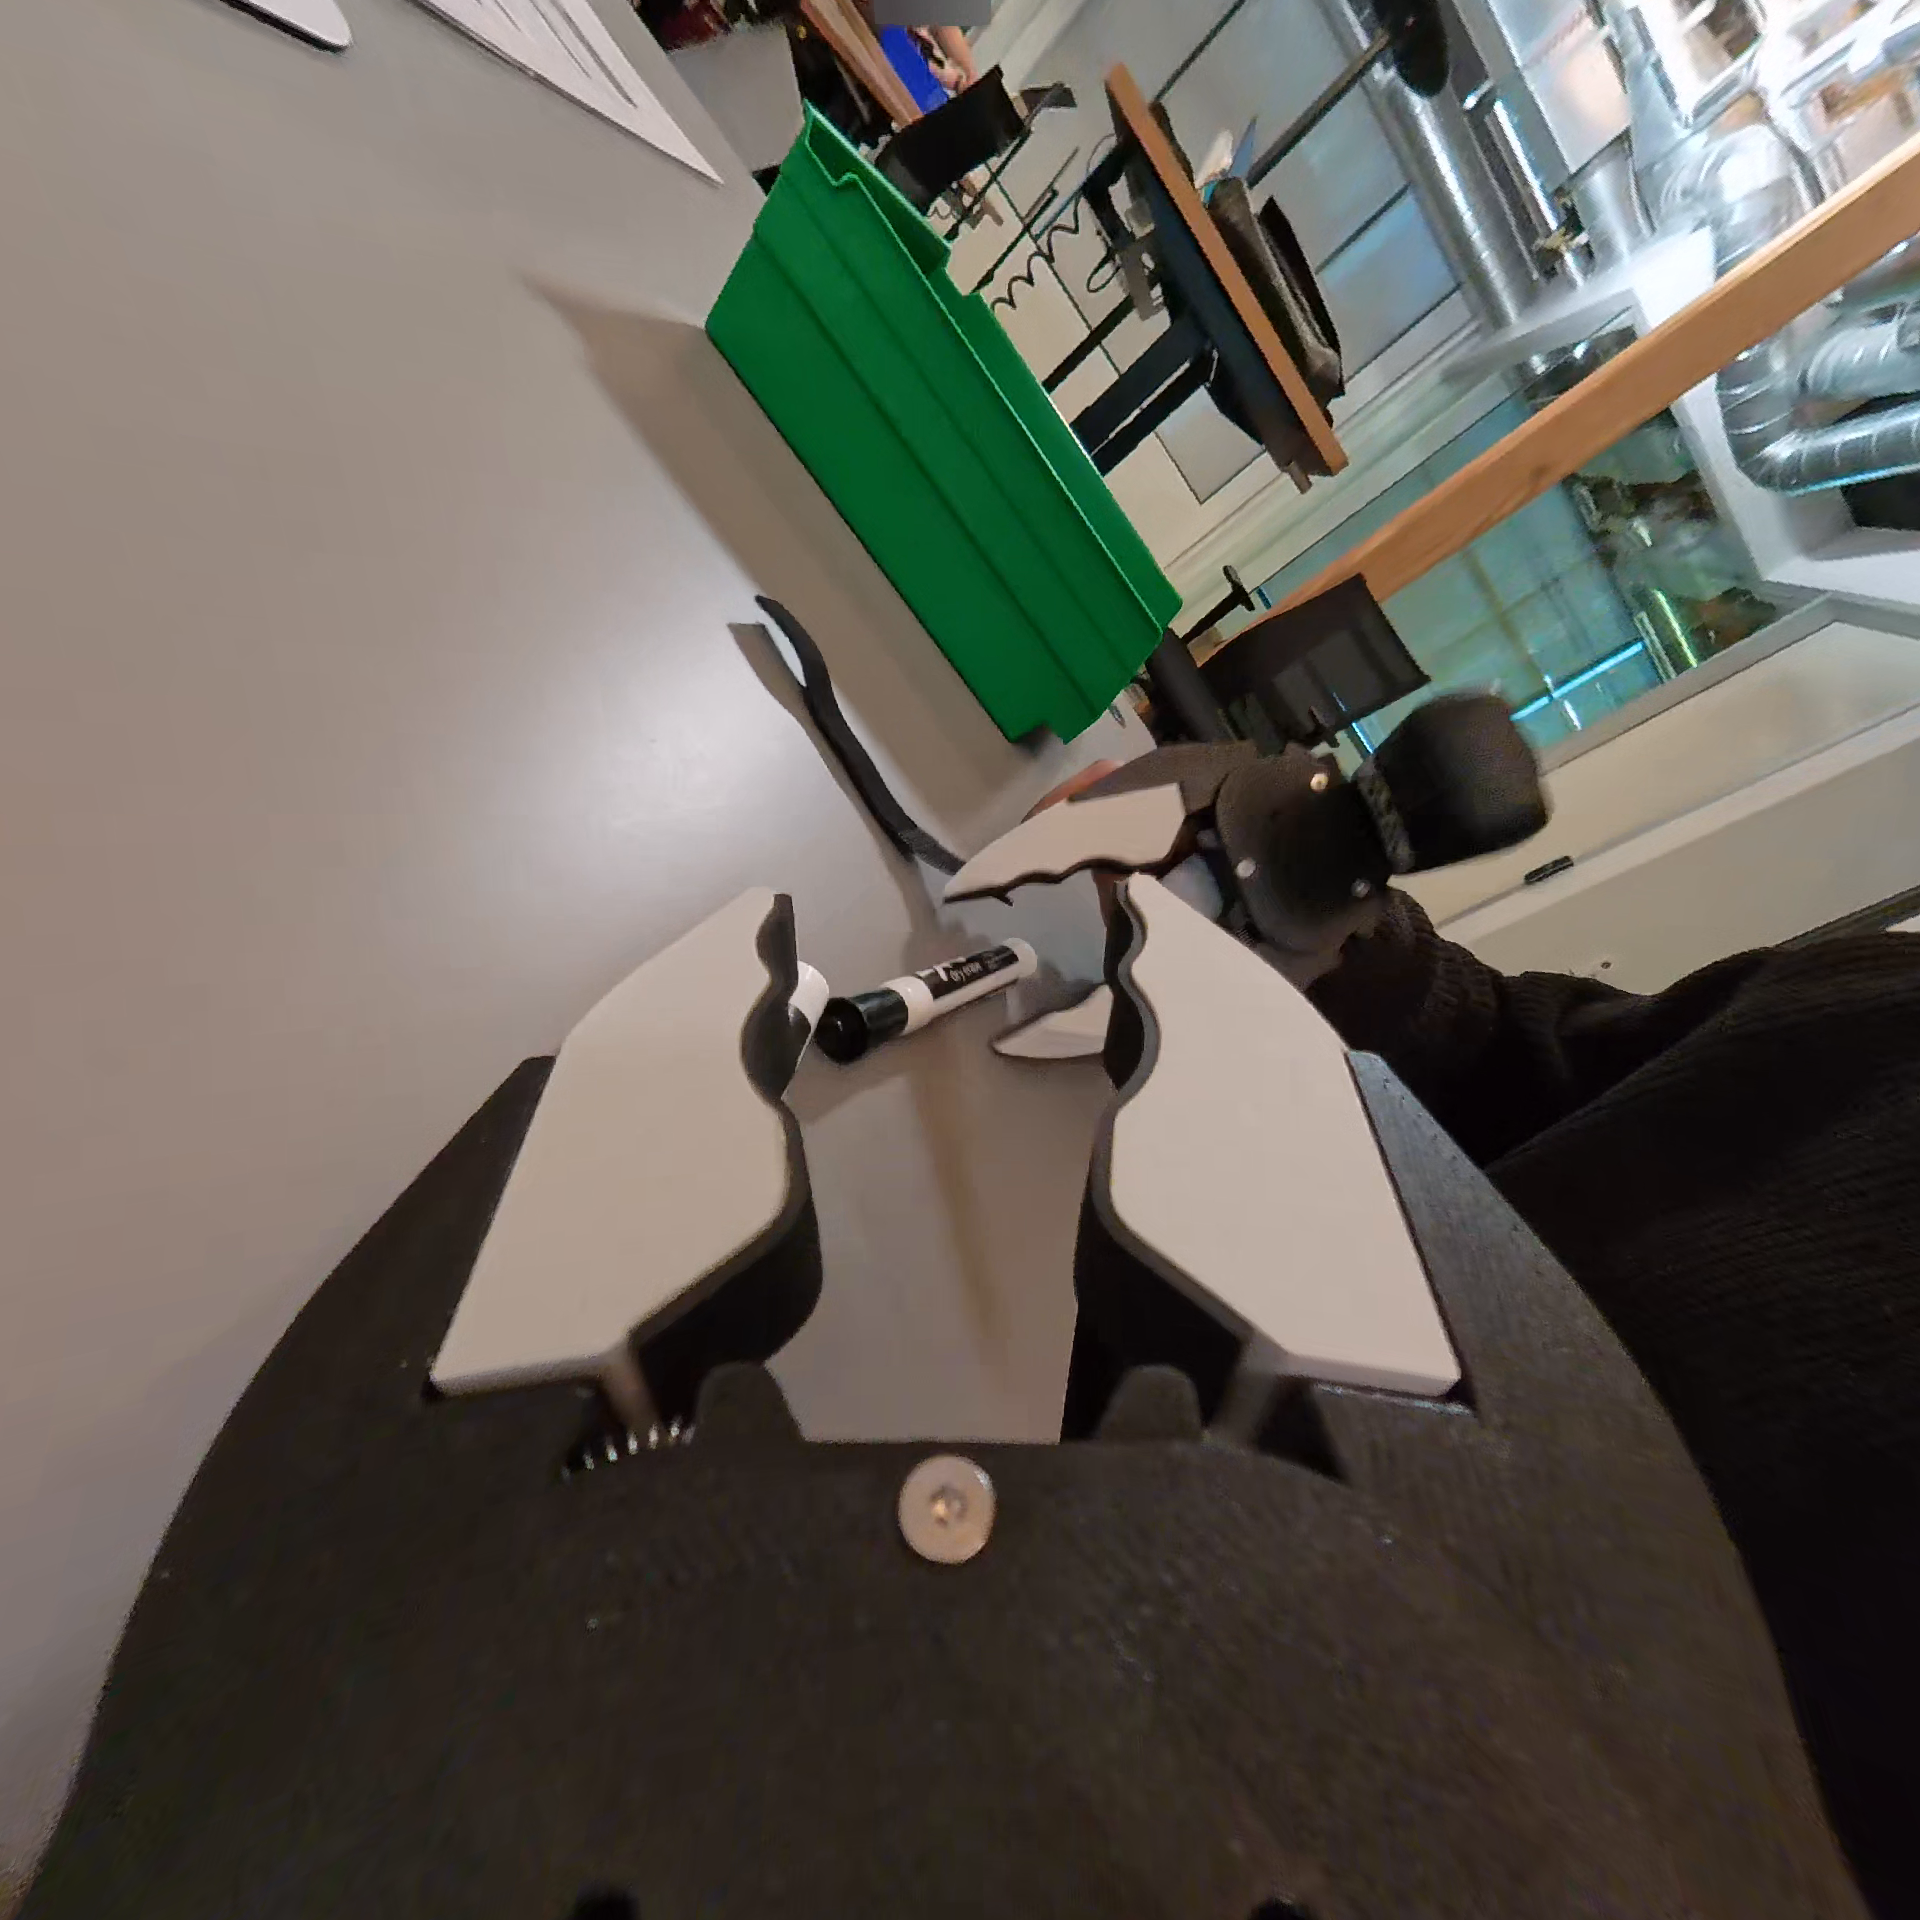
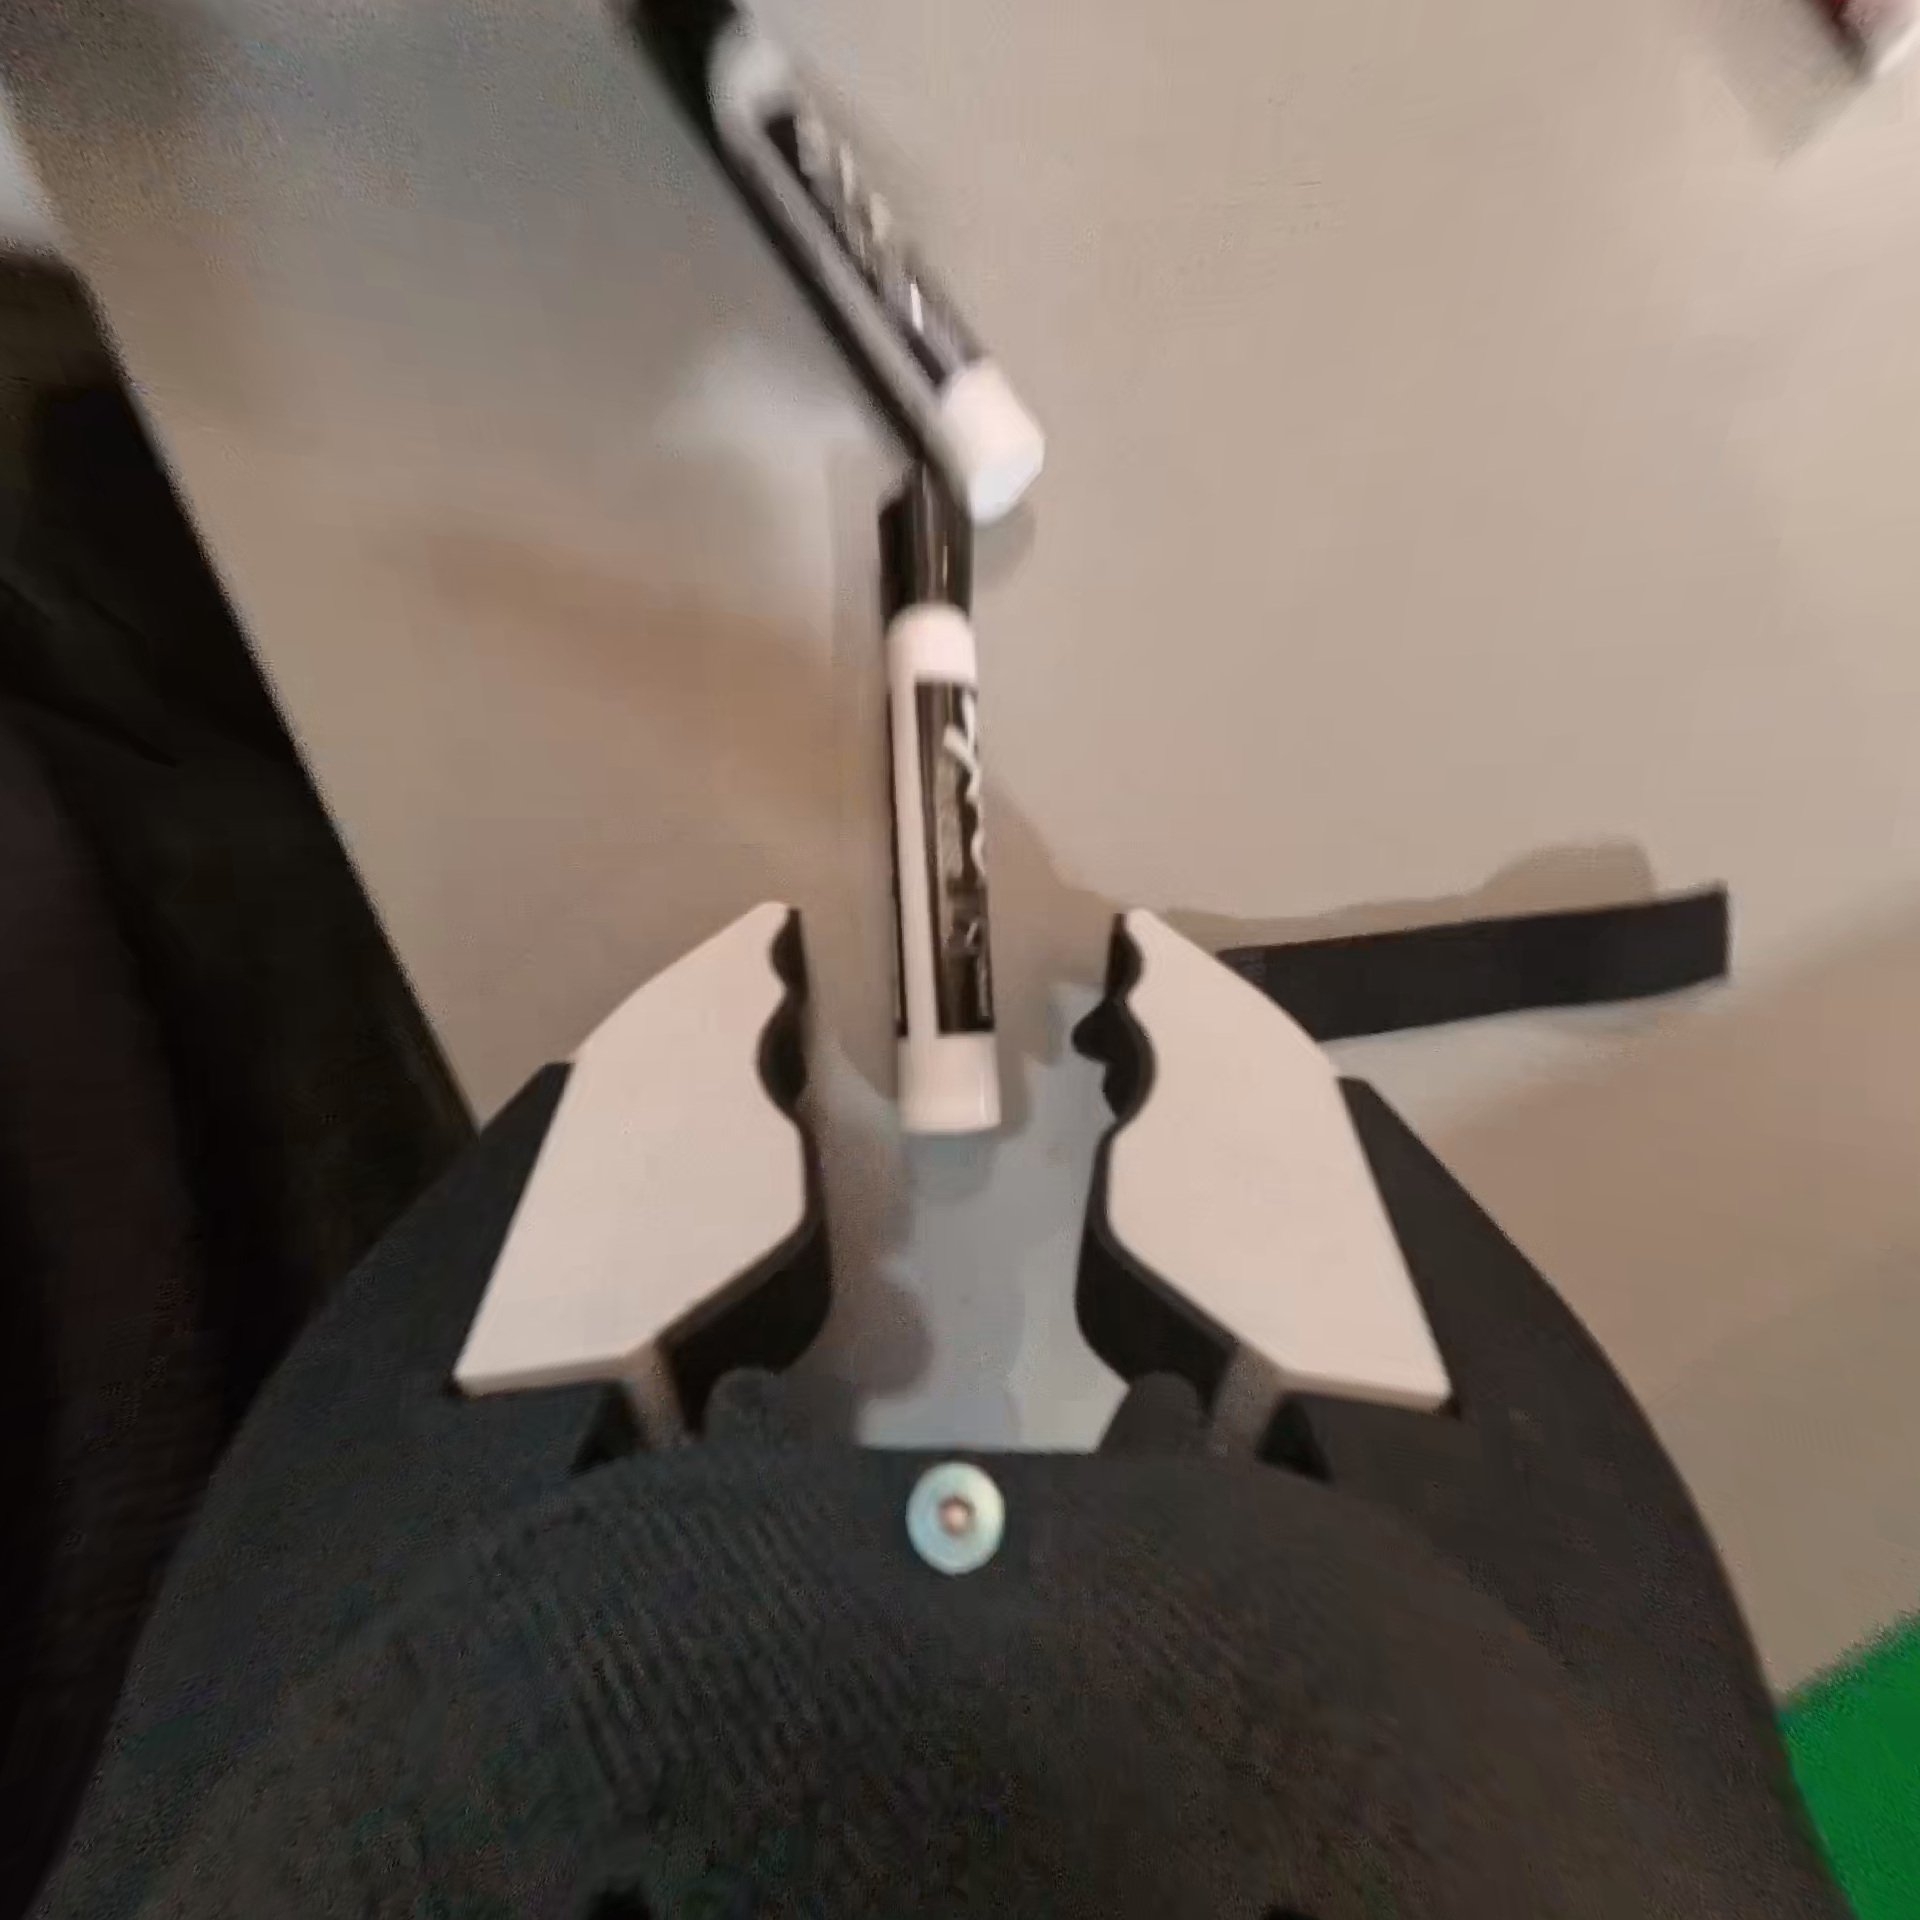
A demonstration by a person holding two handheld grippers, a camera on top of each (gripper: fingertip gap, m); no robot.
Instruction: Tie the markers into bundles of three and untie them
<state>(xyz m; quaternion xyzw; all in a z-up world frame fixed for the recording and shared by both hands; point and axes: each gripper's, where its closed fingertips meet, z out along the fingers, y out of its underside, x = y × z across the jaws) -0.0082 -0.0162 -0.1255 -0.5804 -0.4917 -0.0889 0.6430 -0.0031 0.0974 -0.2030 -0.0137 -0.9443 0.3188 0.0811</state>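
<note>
1. Two markers on grey table [image 2: 1351, 520]: near marker [image 2: 940, 883], far marker [image 2: 883, 270].
2. Right gripper [image 2: 956, 982] spread apart, straddling near marker's end, not clamped.
3. Left gripper [image 1: 951, 971] apart, empty, near both.
4. Green bin [image 1: 935, 457], black strap [image 2: 1475, 961] alongside.

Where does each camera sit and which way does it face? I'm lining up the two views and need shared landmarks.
Left wrist view: on the left gripper, rolled sideways, looking low across the grey table at a marker, the green bin and the right gripper; a dark sleeve shows.
Right wrist view: on the right gripper, looking down at two markers, one between its open fingers, one farther off; blurred.
Shared: table, markers, black strap, green bin.
</note>
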